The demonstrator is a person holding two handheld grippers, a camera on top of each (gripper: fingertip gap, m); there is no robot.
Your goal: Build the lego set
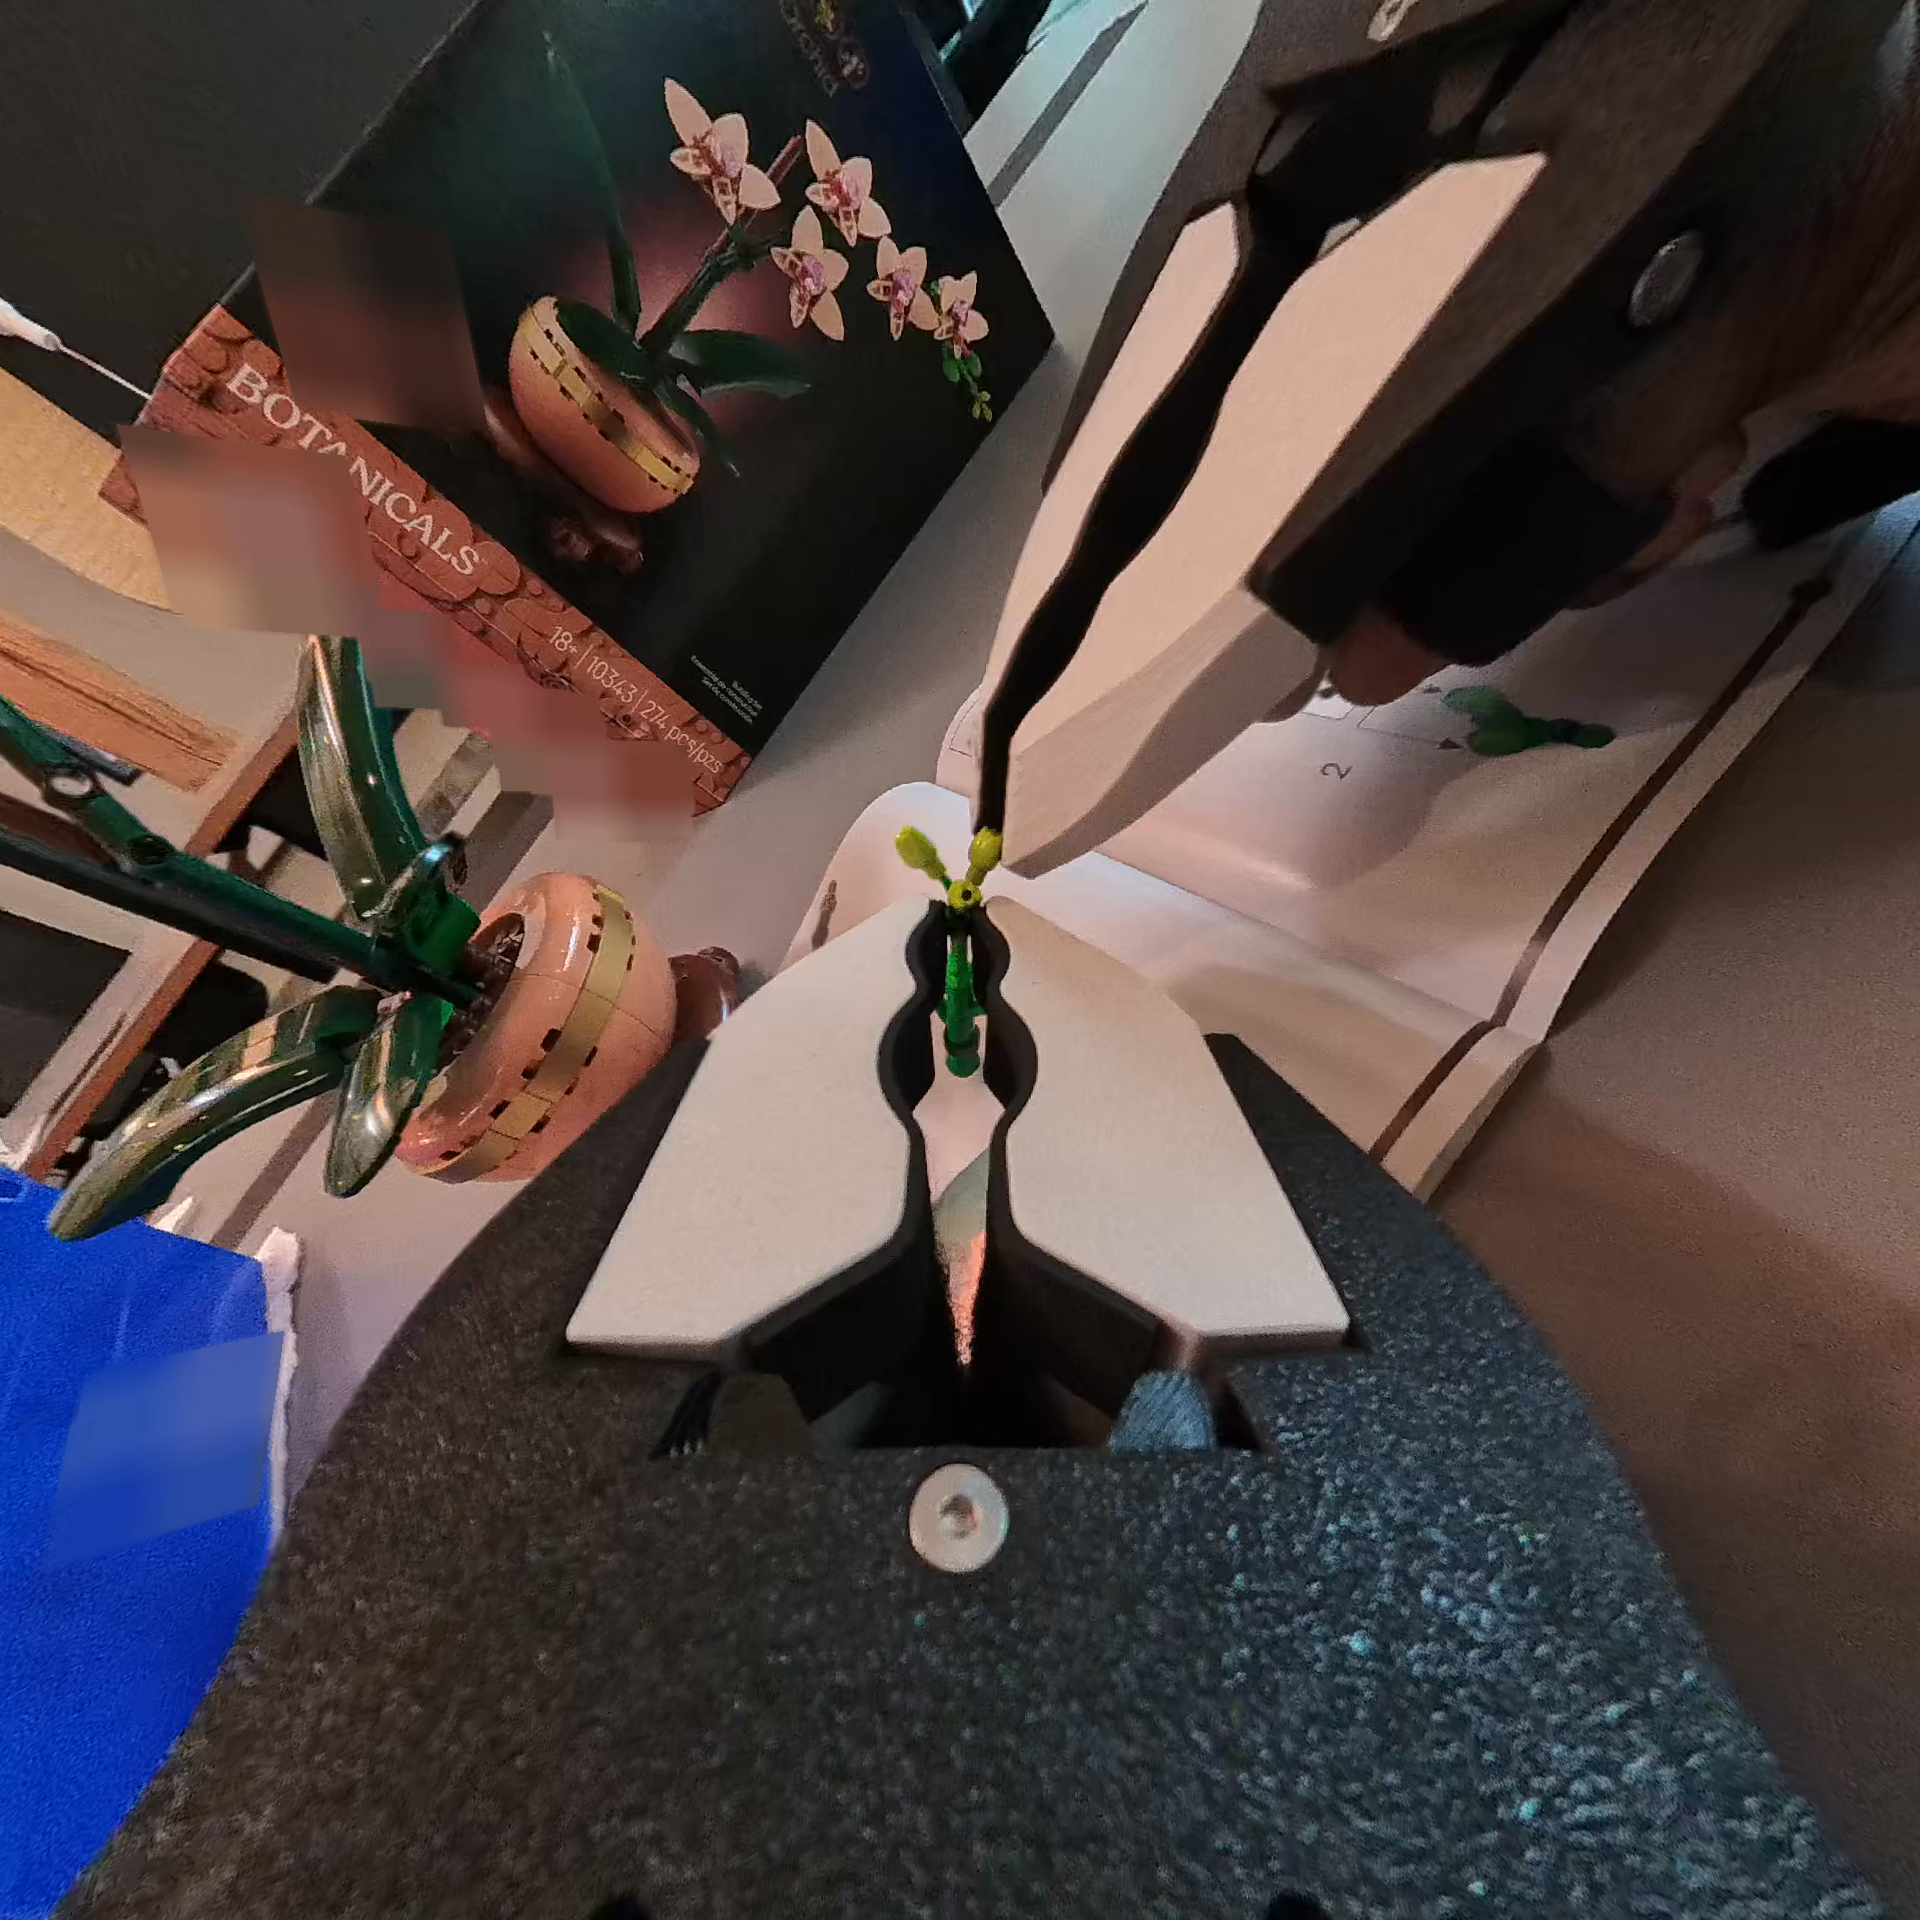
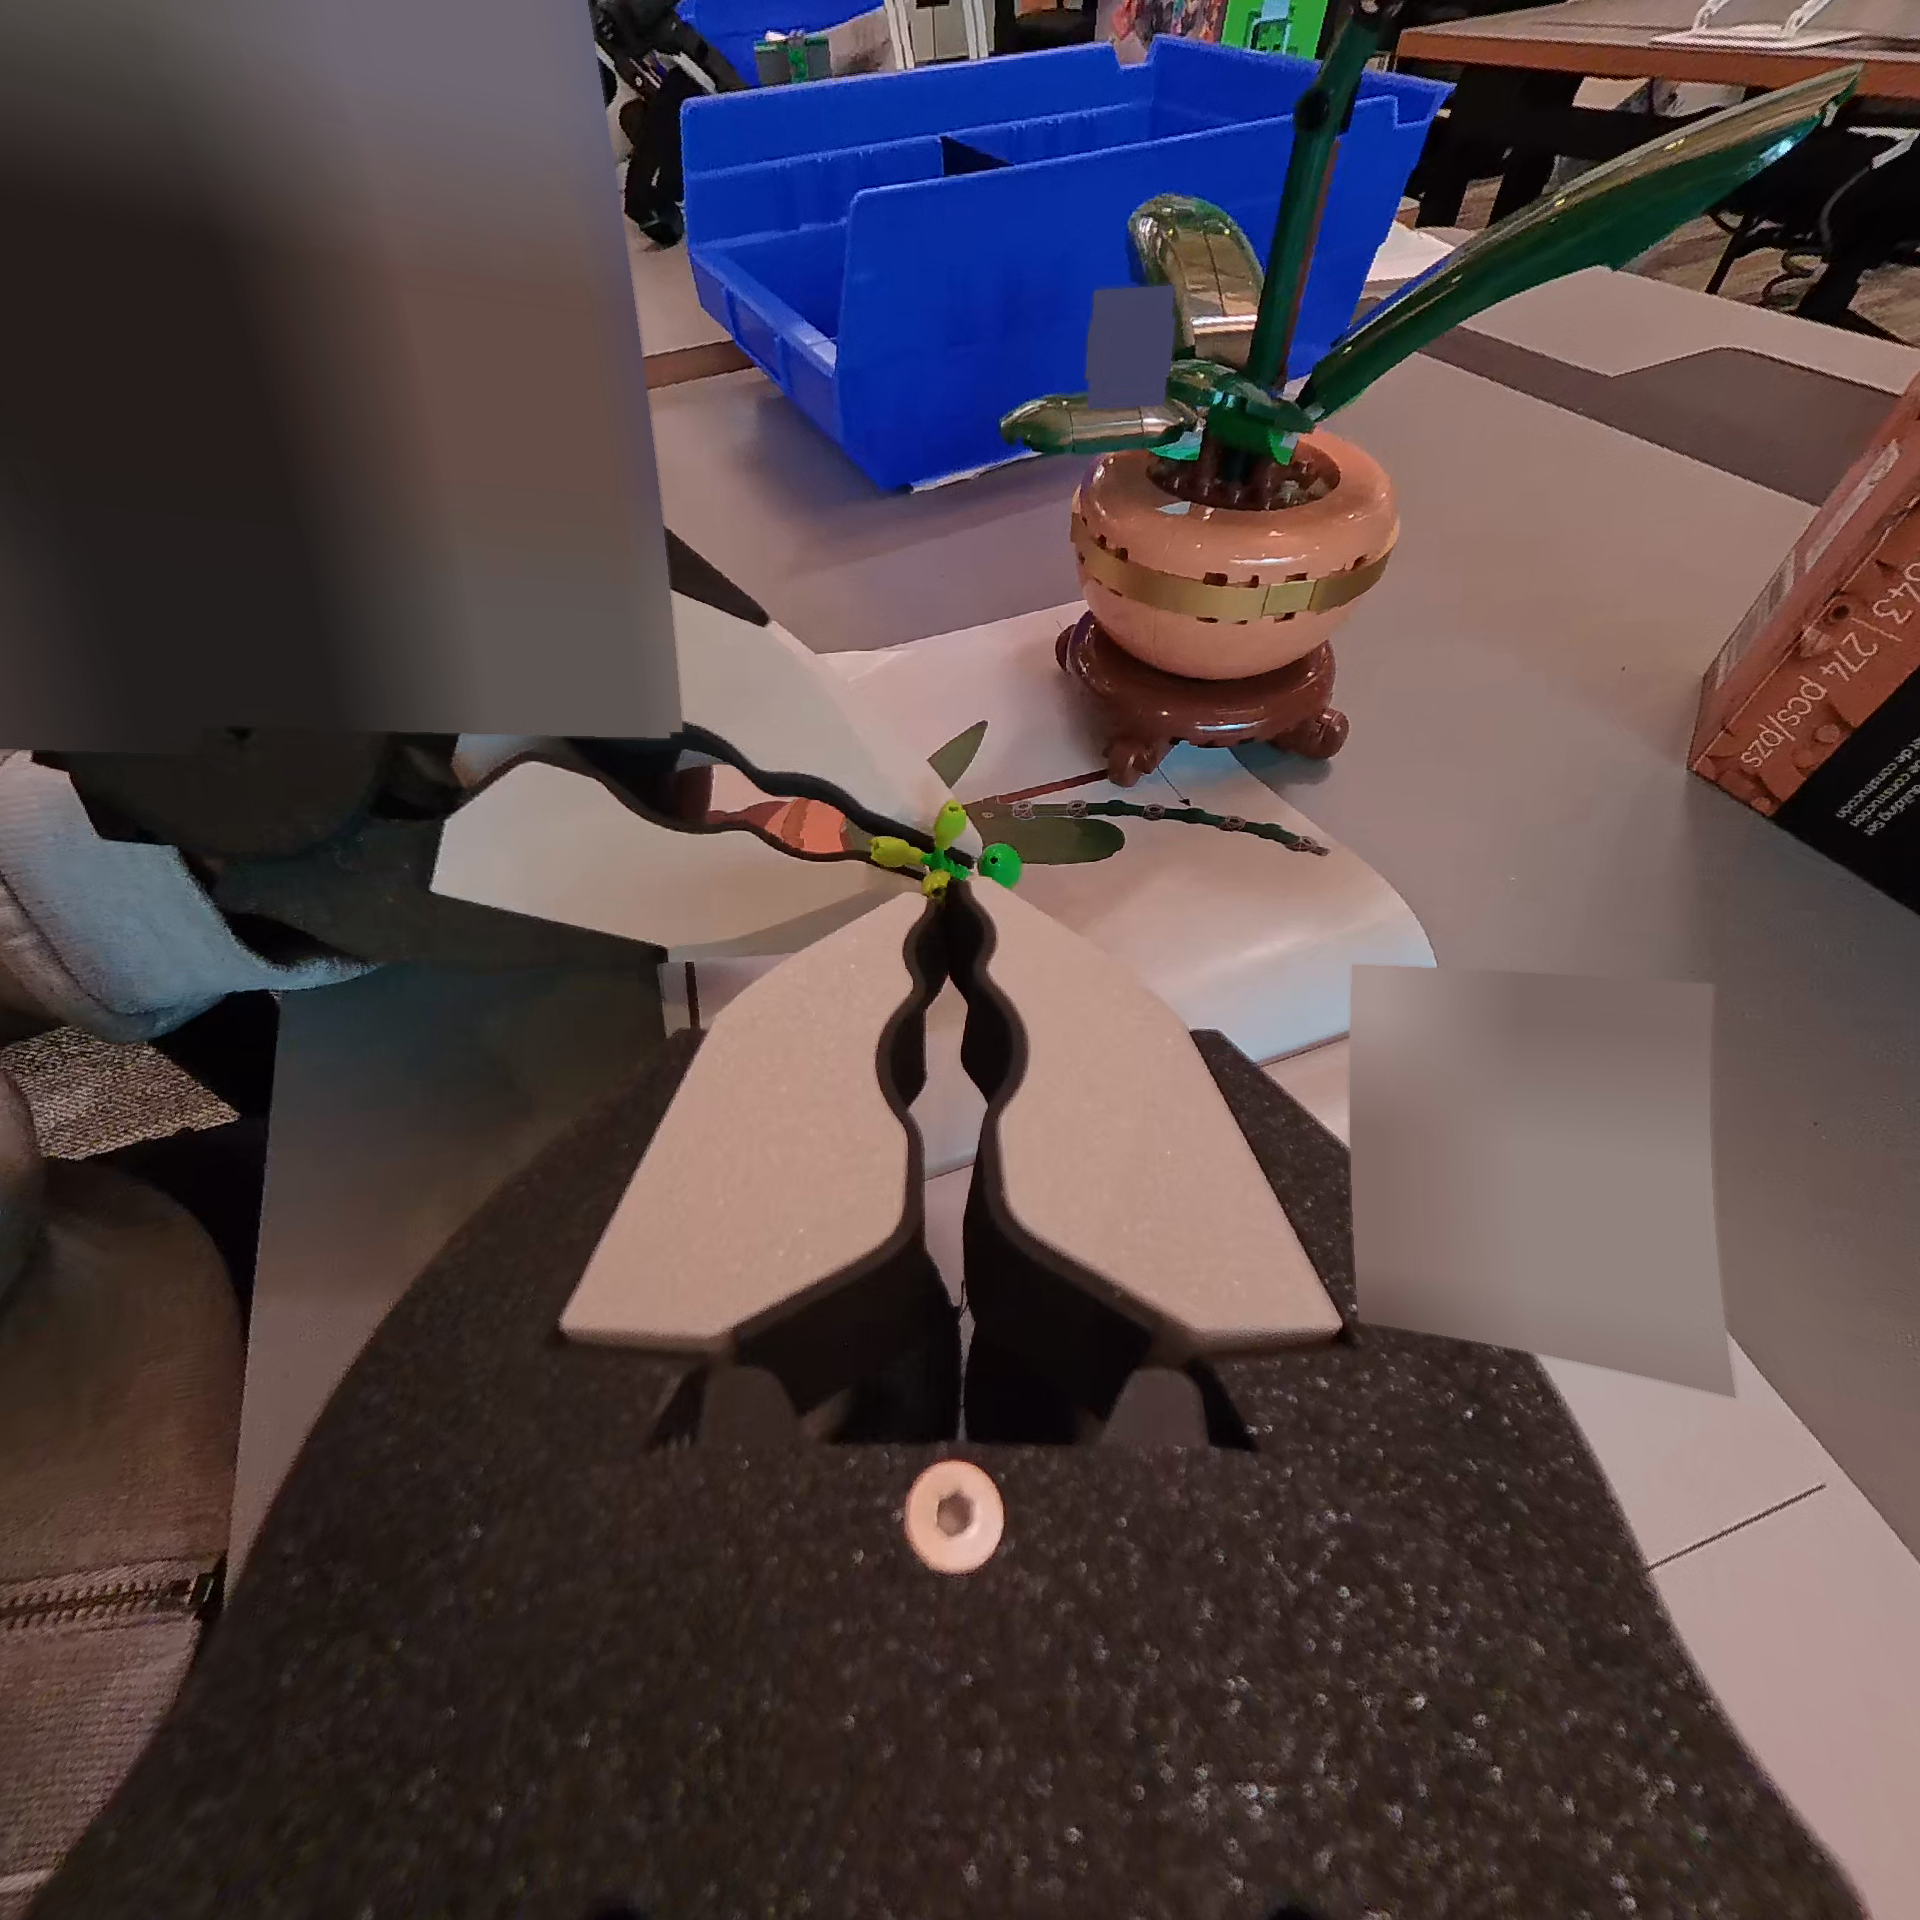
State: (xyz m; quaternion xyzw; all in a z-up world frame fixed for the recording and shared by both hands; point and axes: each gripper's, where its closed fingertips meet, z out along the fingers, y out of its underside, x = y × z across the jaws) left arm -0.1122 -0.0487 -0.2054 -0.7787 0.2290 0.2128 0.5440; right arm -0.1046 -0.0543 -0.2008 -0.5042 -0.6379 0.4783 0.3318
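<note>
Nearest the lens: left gripper (image 1: 961,914), closed on the green stem (image 1: 958,987) of a small bud sprig, yellow-green buds (image 1: 920,850) sticking out past the tips. Right gripper (image 2: 948,902), coming from the upper right in the left view, pinched shut on one bud (image 1: 985,847). Held above the open instruction booklet (image 1: 1351,831). Beside it on the grey table (image 2: 1558,520): tan flower pot (image 2: 1231,582) with dark green leaves (image 2: 1558,223); behind, blue bin (image 2: 935,343); set box (image 1: 665,343) nearby.

Left gripper (image 1: 961,920) clamping green stem (image 1: 958,987), right gripper (image 1: 992,842) pinching bud (image 1: 985,849)
</note>
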